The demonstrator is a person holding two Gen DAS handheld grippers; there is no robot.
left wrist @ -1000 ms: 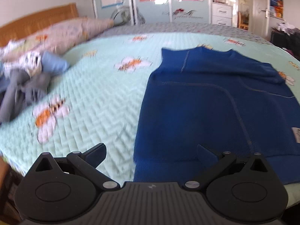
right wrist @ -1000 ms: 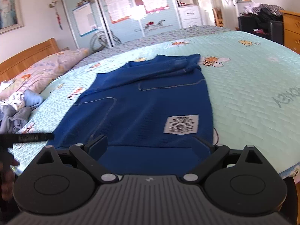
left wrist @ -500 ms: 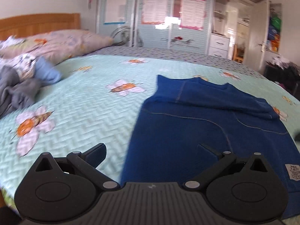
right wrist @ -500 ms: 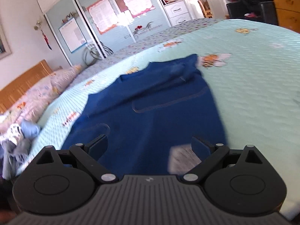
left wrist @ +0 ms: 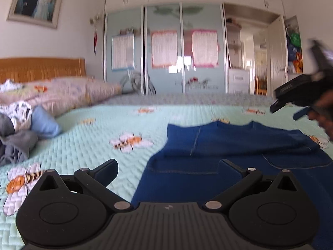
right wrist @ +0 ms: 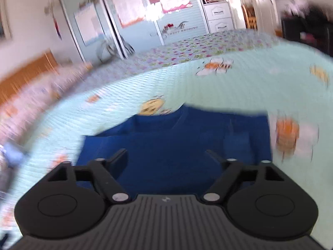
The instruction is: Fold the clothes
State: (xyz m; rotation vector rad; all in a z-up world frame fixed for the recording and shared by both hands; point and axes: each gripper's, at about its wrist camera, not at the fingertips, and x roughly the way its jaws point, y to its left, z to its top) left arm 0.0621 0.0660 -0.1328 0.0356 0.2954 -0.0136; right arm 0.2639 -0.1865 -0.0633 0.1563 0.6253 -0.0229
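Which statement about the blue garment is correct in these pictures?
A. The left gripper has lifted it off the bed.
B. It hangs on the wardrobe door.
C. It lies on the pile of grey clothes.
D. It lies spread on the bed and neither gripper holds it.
D: the blue garment lies flat on the bedspread, and the left gripper and right gripper are both open above it with nothing between their fingers.

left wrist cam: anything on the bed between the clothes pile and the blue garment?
Only bare quilt with bee prints; nothing lies between the clothes pile and the blue garment in the left wrist view.

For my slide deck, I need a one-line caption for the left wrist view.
Open left gripper hovers over a blue garment spread on a mint bee-print quilt, right gripper at the frame edge.
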